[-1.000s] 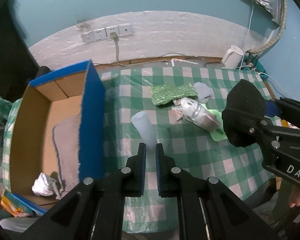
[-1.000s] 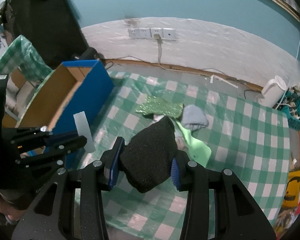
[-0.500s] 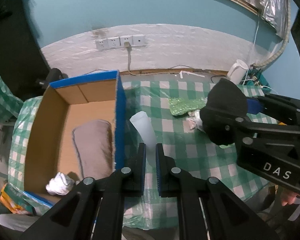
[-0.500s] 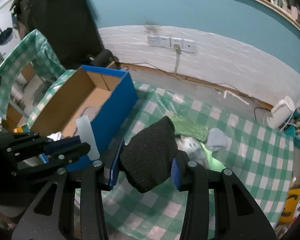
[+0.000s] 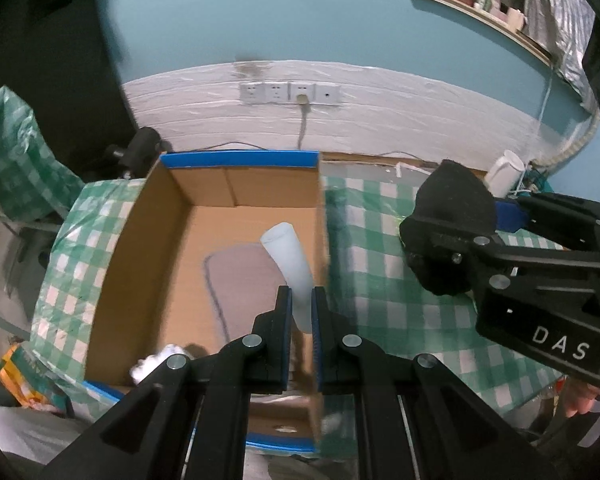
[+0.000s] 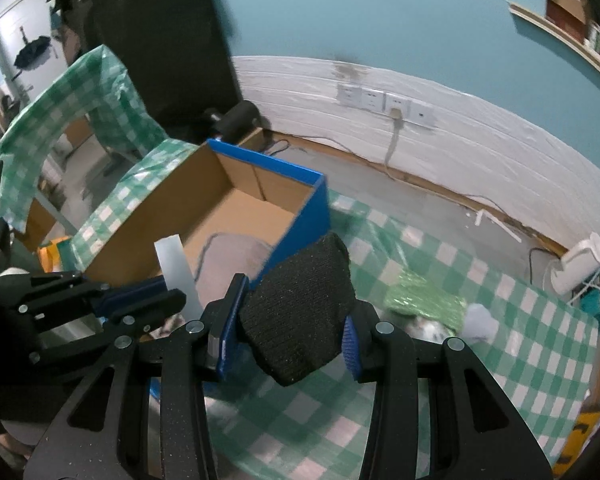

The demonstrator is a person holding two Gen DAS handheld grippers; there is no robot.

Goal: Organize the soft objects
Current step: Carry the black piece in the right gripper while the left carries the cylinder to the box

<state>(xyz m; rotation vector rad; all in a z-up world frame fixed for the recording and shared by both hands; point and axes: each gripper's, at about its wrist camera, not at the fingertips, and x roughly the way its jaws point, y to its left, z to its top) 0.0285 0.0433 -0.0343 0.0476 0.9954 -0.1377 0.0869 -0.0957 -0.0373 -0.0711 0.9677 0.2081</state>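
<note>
Here, left gripper (image 5: 301, 312) jaws pinch a smooth pale sheet (image 5: 288, 258); right gripper (image 6: 286, 330) jaws clamp a coarse black sponge (image 6: 300, 316).

An open blue-edged cardboard box (image 5: 236, 184) sits on the checked-cloth table (image 5: 380, 280), left of a green sponge cloth (image 6: 424, 302). A grey pad (image 5: 240, 280) lies inside the box.
</note>
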